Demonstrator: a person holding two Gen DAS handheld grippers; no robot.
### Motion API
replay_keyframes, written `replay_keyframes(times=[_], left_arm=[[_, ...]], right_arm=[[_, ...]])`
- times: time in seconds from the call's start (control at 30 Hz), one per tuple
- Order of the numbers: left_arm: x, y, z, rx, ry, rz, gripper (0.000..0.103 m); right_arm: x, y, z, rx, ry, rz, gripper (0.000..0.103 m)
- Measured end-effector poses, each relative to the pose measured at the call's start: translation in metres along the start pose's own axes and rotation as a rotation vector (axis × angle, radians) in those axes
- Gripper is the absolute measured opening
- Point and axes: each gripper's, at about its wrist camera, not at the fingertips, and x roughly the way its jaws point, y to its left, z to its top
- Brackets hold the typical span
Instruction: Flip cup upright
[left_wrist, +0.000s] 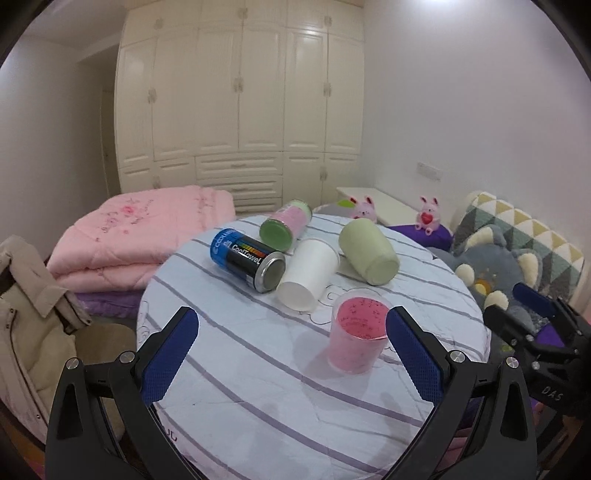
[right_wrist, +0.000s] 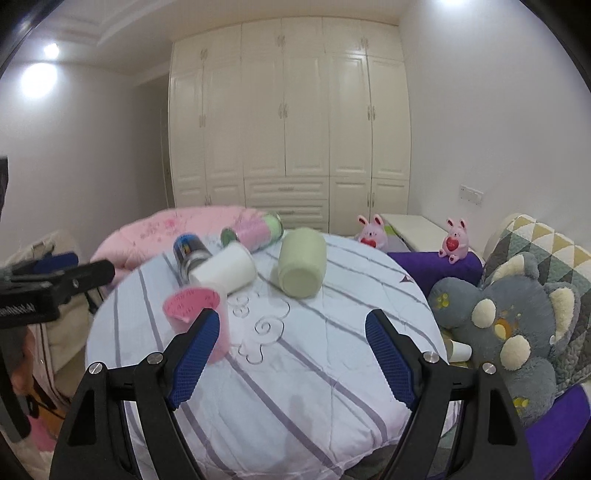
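Observation:
A clear cup with a pink lining (left_wrist: 355, 334) stands upright on the round striped table (left_wrist: 258, 369), near its front right. It also shows in the right wrist view (right_wrist: 195, 314), partly behind my right gripper's left finger. A white paper cup (left_wrist: 308, 273) and a pale green cup (left_wrist: 369, 254) lie on their sides behind it. My left gripper (left_wrist: 291, 354) is open and empty, its right finger close beside the pink cup. My right gripper (right_wrist: 291, 354) is open and empty over the table's front.
A blue and black can (left_wrist: 247, 258) and a pink and green canister (left_wrist: 286, 225) lie on their sides at the table's back. A folded pink quilt (left_wrist: 140, 236) lies to the left. A grey plush toy (right_wrist: 509, 325) and pink bunnies (right_wrist: 373, 230) sit to the right.

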Motion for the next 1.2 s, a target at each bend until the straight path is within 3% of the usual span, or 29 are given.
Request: replay_keyframes(times=[0.1,0.2,1.2], left_arm=[[-0.003,-0.003,0.0,-0.004,0.016,0.047,0.103],[-0.003,-0.008,-0.001,0.008,0.041,0.037,0.103],[-0.01,-0.036,-0.01,0.061,0.024,0.038,0.103]], right_arm=[[-0.002,-0.002,0.002,0.016,-0.02,0.013,0.083],[-0.004,-0.001,0.002,0.013,-0.027,0.02,0.083],[-0.014,-0.015,-0.002,0.044,-0.041,0.016,0.083]])
